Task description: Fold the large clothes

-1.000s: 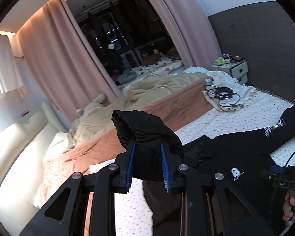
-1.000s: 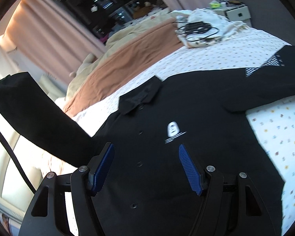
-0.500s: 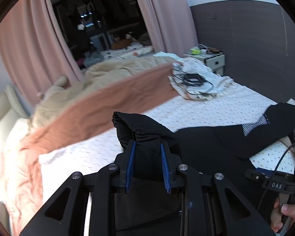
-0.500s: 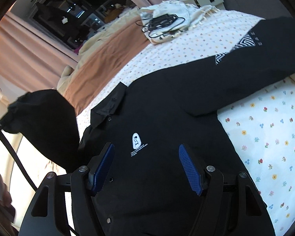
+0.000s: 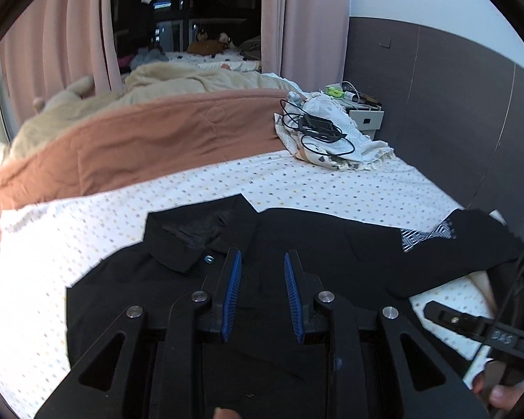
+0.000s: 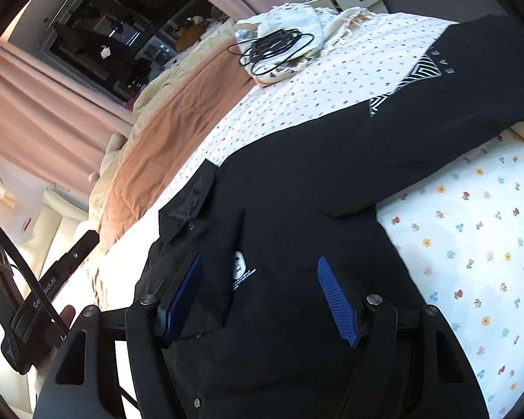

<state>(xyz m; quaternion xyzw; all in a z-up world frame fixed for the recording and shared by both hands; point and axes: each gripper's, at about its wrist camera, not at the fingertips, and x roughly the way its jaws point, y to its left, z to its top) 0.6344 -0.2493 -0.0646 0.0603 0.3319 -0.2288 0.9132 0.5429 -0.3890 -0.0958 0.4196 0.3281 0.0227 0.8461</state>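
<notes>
A large black button shirt [image 5: 314, 244] lies flat on the bed, collar [image 5: 192, 234] toward the far side. Its left sleeve lies folded over the chest; the fold edge [image 6: 234, 272] partly covers the white chest logo. The other sleeve [image 6: 436, 104], with a white triangle print, stretches out to the right. My left gripper [image 5: 260, 262] hovers low over the chest, jaws slightly apart, nothing between them. My right gripper [image 6: 258, 276] is wide open and empty above the shirt front.
The floral sheet [image 6: 471, 244] covers the bed. A brown blanket [image 5: 139, 150] and beige duvet lie at the far side. A white cloth with a black charger and cable [image 5: 321, 129] sits near a nightstand [image 5: 363, 115]. The left gripper's body [image 6: 49, 286] is beside the right.
My left gripper carried the sleeve over the chest, lowered and let go of it; its jaws parted. The right gripper stayed open above the shirt front.
</notes>
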